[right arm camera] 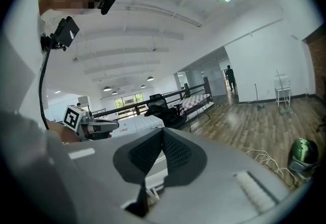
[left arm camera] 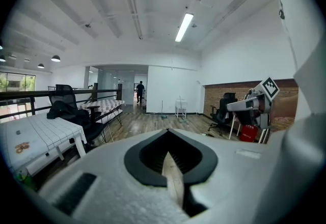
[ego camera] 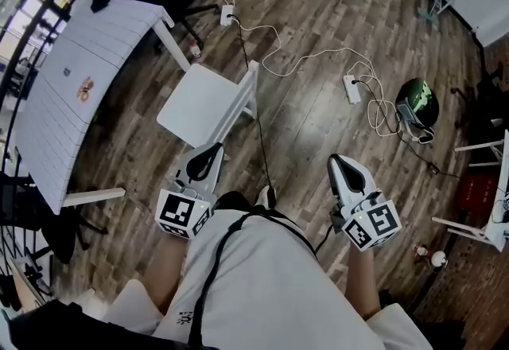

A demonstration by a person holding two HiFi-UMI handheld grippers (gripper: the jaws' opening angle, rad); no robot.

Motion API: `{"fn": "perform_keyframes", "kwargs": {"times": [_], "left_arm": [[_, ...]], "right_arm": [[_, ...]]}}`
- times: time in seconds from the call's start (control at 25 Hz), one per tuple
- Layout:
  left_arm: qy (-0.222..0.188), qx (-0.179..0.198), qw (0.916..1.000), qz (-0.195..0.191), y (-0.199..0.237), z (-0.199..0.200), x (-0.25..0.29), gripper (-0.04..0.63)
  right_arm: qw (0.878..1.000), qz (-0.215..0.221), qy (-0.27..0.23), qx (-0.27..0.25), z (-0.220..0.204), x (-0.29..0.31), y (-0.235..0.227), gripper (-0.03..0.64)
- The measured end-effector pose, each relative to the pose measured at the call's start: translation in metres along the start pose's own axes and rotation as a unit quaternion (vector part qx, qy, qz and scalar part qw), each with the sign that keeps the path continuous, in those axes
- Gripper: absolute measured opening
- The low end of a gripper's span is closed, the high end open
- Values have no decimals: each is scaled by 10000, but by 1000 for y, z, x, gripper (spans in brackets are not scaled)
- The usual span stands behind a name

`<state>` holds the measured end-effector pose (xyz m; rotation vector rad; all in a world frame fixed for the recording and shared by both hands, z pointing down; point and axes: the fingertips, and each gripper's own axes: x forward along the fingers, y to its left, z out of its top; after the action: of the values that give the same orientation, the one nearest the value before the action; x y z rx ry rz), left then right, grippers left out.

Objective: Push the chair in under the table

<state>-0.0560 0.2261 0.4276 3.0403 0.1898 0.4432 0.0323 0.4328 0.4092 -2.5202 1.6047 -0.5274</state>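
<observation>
Head view: white chair [ego camera: 200, 104] centre-left of frame, standing clear of the white table [ego camera: 111, 30] at upper left. Left gripper [ego camera: 209, 156] just below the chair back, right gripper [ego camera: 340, 167] lower right; both jaws closed, holding nothing

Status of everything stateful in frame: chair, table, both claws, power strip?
Chair: upright, pulled out, not under the table.
Table: standing, chair off its corner leg.
Left claw: shut, empty.
Right claw: shut, empty.
Power strip: on the floor, cables plugged in.
</observation>
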Motion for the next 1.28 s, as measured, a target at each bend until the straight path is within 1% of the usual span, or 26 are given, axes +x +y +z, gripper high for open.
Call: {"fn": "perform_keyframes", "kwargs": {"times": [0.36,0.56,0.8,1.0,1.28], "left_arm": [[133,-52,9997,-174,4,2,40,6],[173,-87,9996,-189,22,6,68,6],[43,-188,9998,-47,67,15,100,6],[-43,-237,9996,127,109,23,133,6],[-47,-394,9990,195,155,32,168,5]], "right_arm": [[9997,-215,-20,129,10,5,-33,6],[9995,-298,8,143,19,28,-55,6],[9993,-331,119,80,36,67,-74,6],[9990,-377,231,-65,60,104,-100,6],[9989,-204,381,-180,84,169,-115,6]]}}
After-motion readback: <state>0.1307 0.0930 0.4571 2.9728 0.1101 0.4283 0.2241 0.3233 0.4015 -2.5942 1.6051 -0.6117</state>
